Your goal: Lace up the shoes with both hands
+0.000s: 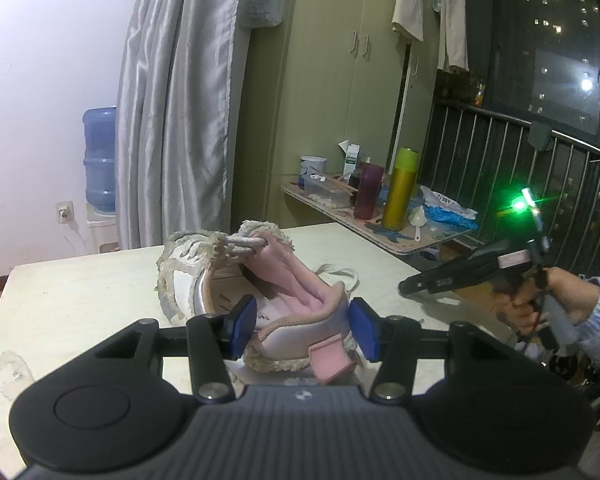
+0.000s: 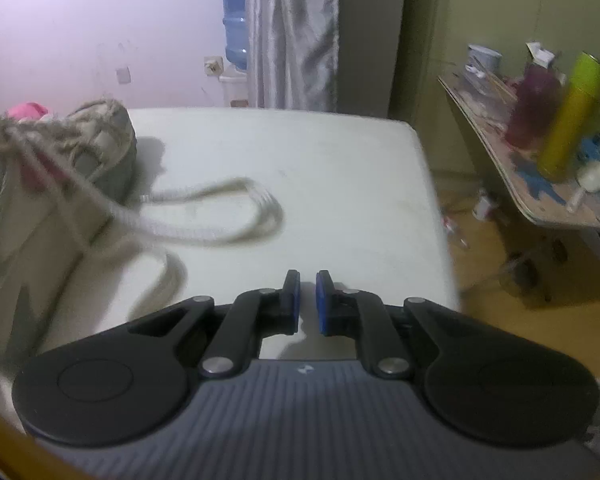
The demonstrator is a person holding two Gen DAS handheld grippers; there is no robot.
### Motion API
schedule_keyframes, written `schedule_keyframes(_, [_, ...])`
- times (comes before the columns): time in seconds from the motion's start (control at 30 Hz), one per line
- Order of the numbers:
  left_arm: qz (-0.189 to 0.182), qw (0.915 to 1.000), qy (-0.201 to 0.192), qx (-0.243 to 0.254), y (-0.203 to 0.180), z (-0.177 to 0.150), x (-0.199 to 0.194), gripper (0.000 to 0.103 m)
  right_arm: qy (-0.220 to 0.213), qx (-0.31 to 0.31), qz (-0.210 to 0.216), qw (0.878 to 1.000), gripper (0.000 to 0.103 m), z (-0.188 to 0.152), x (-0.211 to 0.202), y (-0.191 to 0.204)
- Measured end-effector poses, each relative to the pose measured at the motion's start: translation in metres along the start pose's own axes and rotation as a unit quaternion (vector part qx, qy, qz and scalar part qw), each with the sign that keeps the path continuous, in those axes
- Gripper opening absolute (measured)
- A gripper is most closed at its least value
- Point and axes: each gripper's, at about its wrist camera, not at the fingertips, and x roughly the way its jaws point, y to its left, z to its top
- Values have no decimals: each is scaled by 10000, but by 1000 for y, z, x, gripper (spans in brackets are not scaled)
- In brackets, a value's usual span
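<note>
A worn white and pink shoe (image 1: 236, 292) with frayed grey trim stands on the white table (image 1: 80, 292), heel toward me. My left gripper (image 1: 304, 330) is open, its blue pads on either side of the shoe's heel collar, near the pink heel tab (image 1: 330, 362). In the right wrist view the shoe (image 2: 52, 168) is at the left, and its loose grey-white laces (image 2: 220, 216) trail in loops over the table (image 2: 320, 184). My right gripper (image 2: 307, 300) is nearly shut with a narrow gap, empty, above the table to the right of the laces. It also shows in the left wrist view (image 1: 440, 280).
A cluttered side shelf (image 1: 380, 216) holds a yellow flask (image 1: 400, 188), a maroon bottle (image 1: 367, 196), boxes and plastic bags. A water dispenser bottle (image 1: 99, 160) and curtain (image 1: 176, 100) stand behind. A balcony railing (image 1: 520, 168) is at the right. The table's right edge (image 2: 436, 216) drops to the floor.
</note>
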Motion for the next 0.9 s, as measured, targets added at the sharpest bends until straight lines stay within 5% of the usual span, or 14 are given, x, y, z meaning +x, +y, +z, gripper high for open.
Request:
schedule_keyframes(0.23, [56,9999,-1,120,-4,-2,1,59,-468,-950,428,9935,15,35,9,27])
schedule_keyframes(0.33, [-41,10000,2,-5,1,-1,0,59,-403,-2073,1058,9717,15,57,35,54])
schedule_keyframes(0.57, [-226,9996,-11,-144,9,-2,-2,59,25,-2895,2213,9312,24,78,82,69])
schedule_keyframes(0.7, [-282,9994,-25,-190,11,-4,-2,59,500,-2457,2481,9357,24,94,95,62])
schedule_keyframes(0.8, [-220,9997,-49,-63,6,-6,-2,60,552,-1918,1918,9609,21,96,94,72])
schedule_keyframes(0.9, [-189,9998,-86,41,1,-7,-1,64,483,-2112,1228,9685,3,86,85,100])
